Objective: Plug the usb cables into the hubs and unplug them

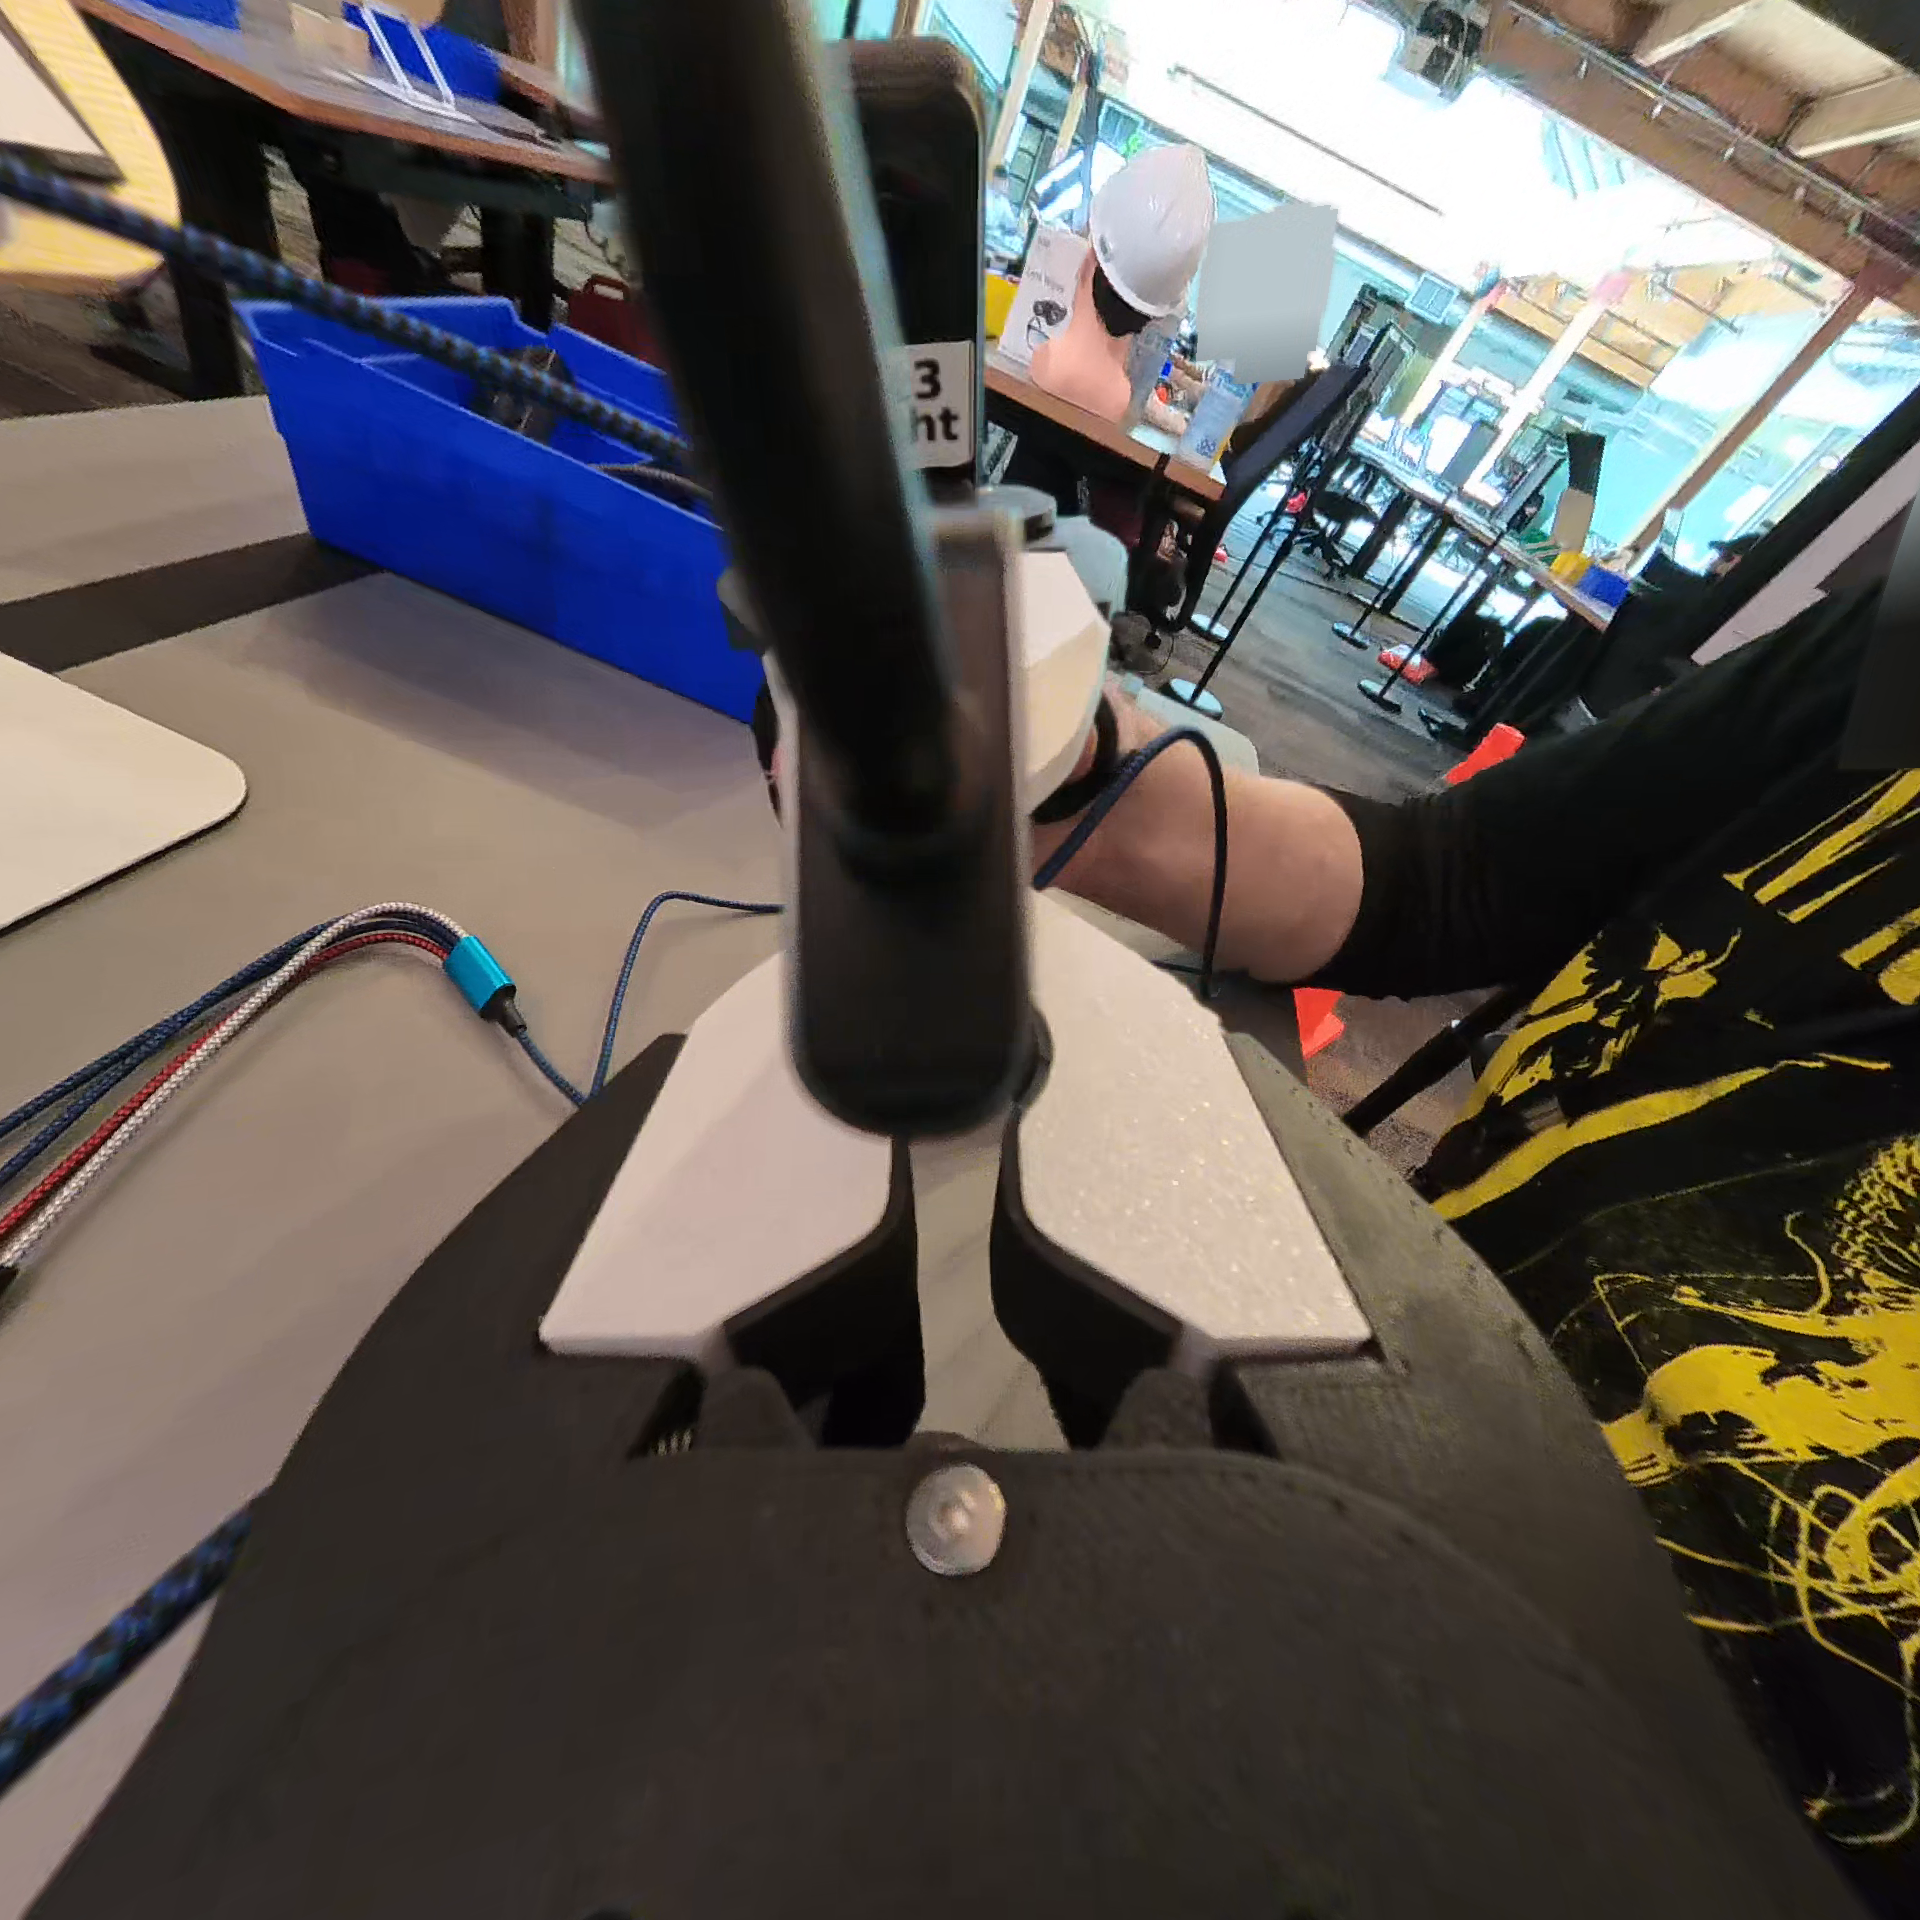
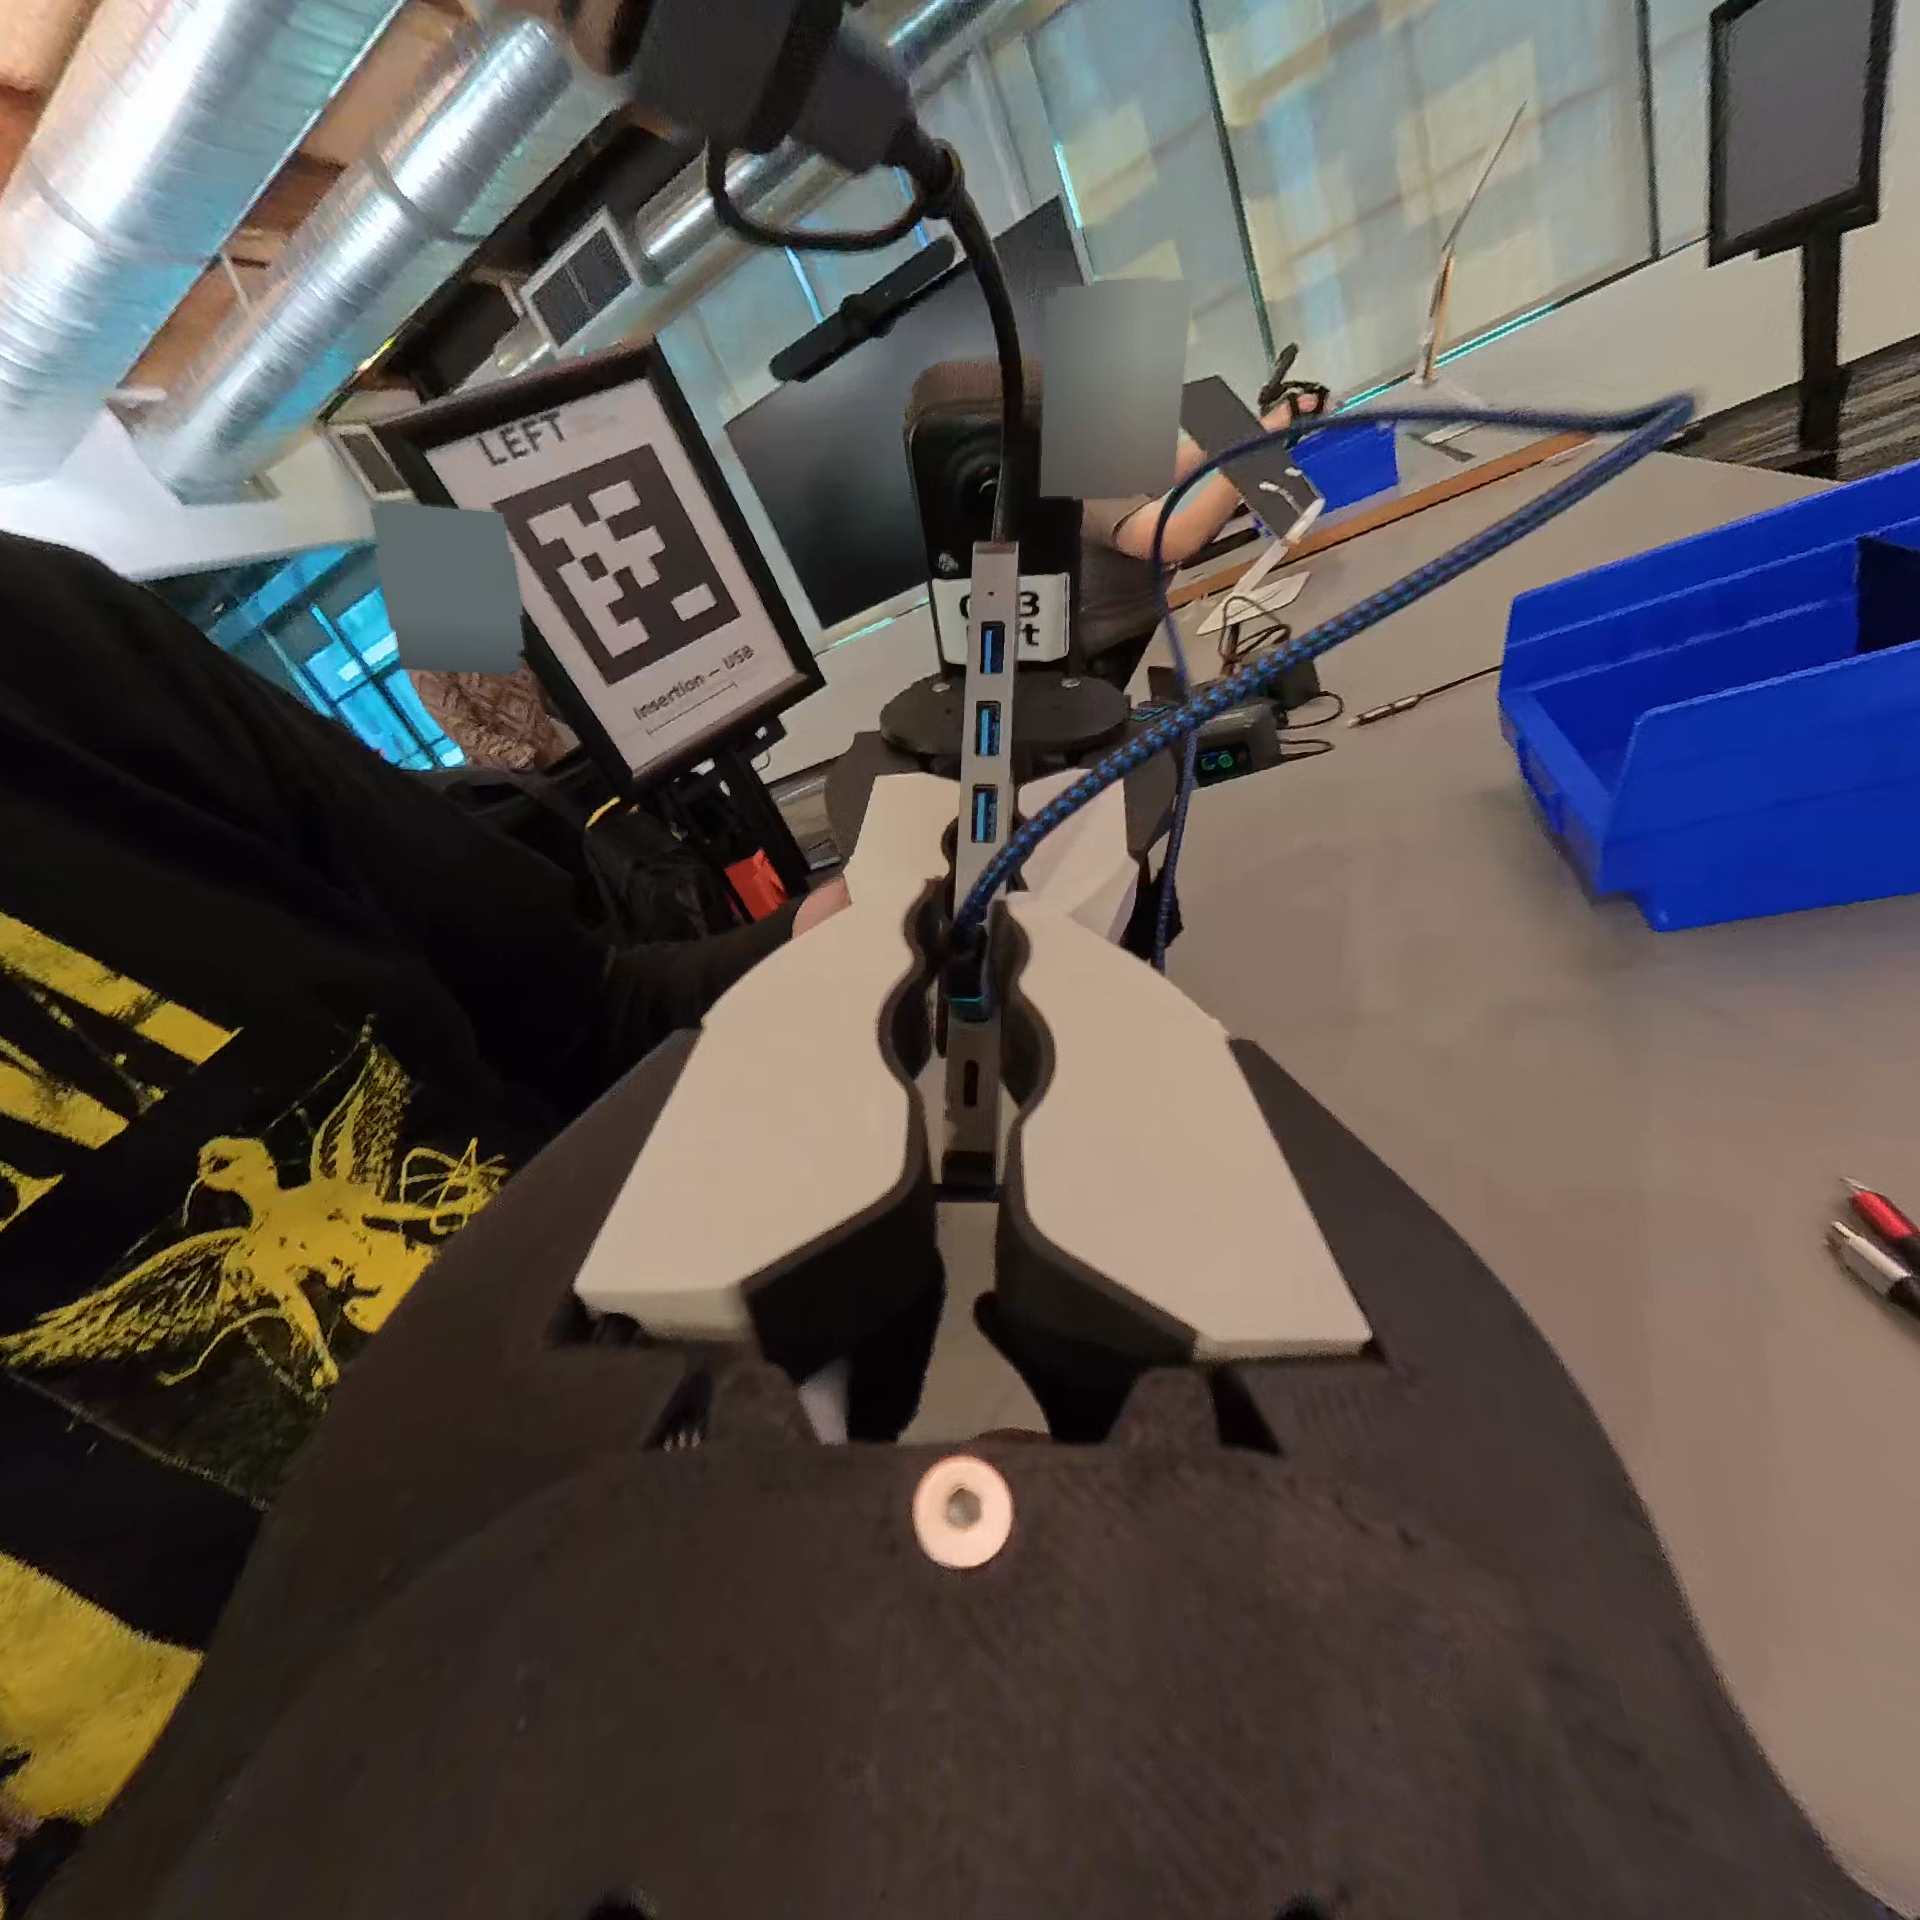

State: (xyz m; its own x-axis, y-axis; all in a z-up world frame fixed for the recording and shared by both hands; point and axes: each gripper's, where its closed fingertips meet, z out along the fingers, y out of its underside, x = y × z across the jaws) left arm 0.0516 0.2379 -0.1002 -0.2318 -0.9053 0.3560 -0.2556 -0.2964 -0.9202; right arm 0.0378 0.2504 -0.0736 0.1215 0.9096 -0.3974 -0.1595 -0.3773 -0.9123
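Right gripper [image 2: 971, 997]: its white fingers [image 2: 810, 1101] are pinched on the black plug [image 2: 966, 977] of the blue braided cable [image 2: 1143, 748], with the grey hub [image 2: 987, 727] standing edge-on between them
Plug: seated at or against the hub's near edge, just below three blue ports [image 2: 987, 717] that stand free
Left gripper [image 1: 914, 1039]: closed round the hub's thick black lead [image 1: 904, 935], steadying it; the pads themselves are hidden behind the blurred lead
Step in hand: a judgement, the plug is either just pushed home or about to be drawn out
Next move: a straight pull or push along the port, the hub held firm
Farther off: spare braided cables [image 1: 208, 987] on the grey table [image 1: 416, 779], then a blue bin [image 1: 468, 488]
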